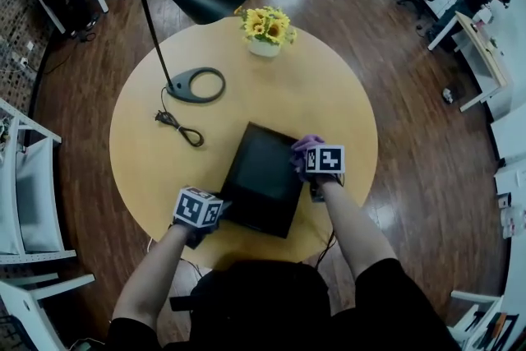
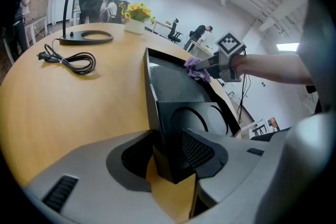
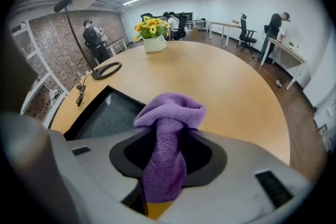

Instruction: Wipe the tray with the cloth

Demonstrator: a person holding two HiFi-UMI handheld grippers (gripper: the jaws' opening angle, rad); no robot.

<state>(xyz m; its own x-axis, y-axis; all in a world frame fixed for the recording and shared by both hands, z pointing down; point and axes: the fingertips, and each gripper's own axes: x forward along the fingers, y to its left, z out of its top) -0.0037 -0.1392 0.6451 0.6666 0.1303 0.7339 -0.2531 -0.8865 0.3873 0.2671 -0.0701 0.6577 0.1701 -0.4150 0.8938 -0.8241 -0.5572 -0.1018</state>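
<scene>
Two items, one tabletop (image 1: 320, 86). Black tray (image 1: 261, 177): centre-near, its near-left corner pinched by left gripper (image 2: 170, 157). Purple cloth (image 3: 168, 128): pinched in right gripper (image 3: 160, 165) at tray's far-right edge. Wiping seemingly just starting; tray floor outstanding.

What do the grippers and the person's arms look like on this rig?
The left gripper and right gripper share one design: pale grey moulded bodies and dark mesh-textured pads set in black recesses. Each carries a white cube with black square markers: left cube, right cube. A thin dark cable hangs from the right gripper. The person wears a black short-sleeved top.
</scene>
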